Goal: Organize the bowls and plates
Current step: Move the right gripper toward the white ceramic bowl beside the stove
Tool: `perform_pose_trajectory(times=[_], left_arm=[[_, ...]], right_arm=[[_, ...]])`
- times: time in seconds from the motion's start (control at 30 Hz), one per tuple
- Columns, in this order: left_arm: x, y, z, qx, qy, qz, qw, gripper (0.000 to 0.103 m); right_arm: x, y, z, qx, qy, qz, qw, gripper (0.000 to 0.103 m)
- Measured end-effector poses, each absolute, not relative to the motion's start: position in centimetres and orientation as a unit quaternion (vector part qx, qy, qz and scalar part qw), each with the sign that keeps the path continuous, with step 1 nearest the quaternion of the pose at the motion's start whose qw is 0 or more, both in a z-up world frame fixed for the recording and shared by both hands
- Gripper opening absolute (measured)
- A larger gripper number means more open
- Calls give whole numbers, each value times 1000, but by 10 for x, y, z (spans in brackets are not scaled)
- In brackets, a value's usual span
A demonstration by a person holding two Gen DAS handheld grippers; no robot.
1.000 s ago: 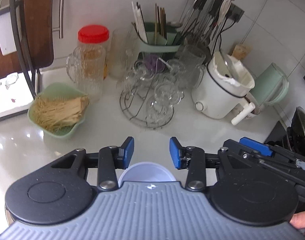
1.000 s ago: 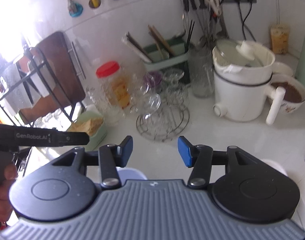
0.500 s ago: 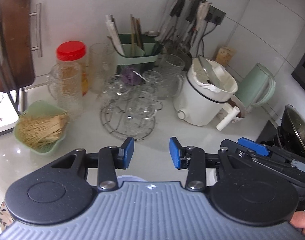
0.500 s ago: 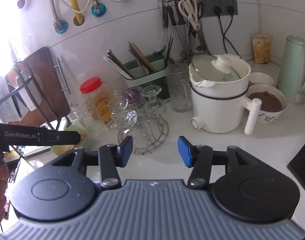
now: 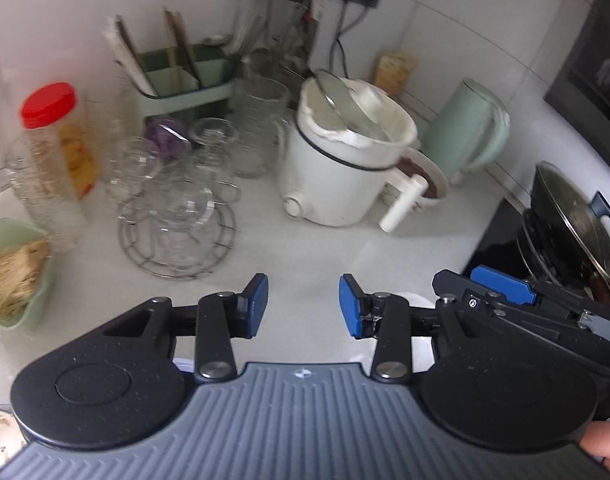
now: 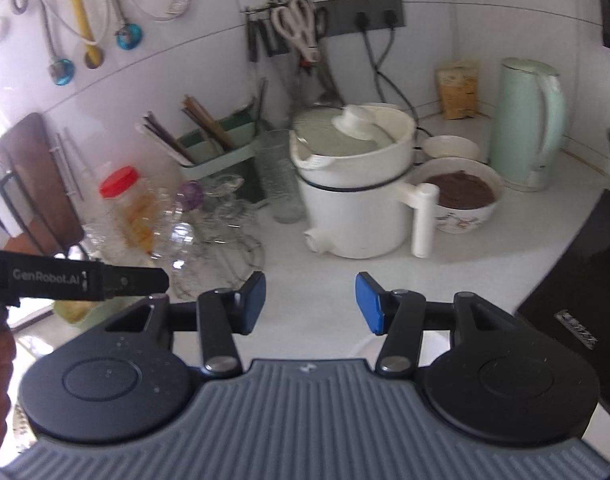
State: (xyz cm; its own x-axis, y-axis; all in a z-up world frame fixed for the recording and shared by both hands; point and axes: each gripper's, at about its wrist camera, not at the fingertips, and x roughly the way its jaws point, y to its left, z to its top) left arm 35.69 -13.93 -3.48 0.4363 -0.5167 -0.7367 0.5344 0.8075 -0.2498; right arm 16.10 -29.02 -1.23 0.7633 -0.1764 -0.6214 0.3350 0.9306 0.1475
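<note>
Both grippers are empty: the left gripper [image 5: 303, 304] and right gripper [image 6: 309, 303] hold their jaws partly apart over bare counter [image 6: 485, 256]. This looks like a search-and-approach step. The likeliest target, a patterned bowl [image 6: 461, 200] of brown food, sits upright at two o'clock in the right view, touching the white pot's [image 6: 357, 196] handle, mouth upward, round, with no long axis. Next: reach in from its free side.

White tiled wall [image 6: 209, 80] behind a pale glossy counter [image 5: 305, 248].
</note>
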Motion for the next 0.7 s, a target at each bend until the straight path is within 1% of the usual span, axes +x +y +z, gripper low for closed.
perform_pose_trajectory(times=[0.33, 0.7], left_arm=[[352, -186, -65, 28, 467, -331, 820, 45], [343, -235, -106, 86, 481, -350, 799, 45]], right_arm=[[136, -322, -38, 145, 330, -174, 916, 53], [124, -349, -73, 142, 347, -215, 902, 53]])
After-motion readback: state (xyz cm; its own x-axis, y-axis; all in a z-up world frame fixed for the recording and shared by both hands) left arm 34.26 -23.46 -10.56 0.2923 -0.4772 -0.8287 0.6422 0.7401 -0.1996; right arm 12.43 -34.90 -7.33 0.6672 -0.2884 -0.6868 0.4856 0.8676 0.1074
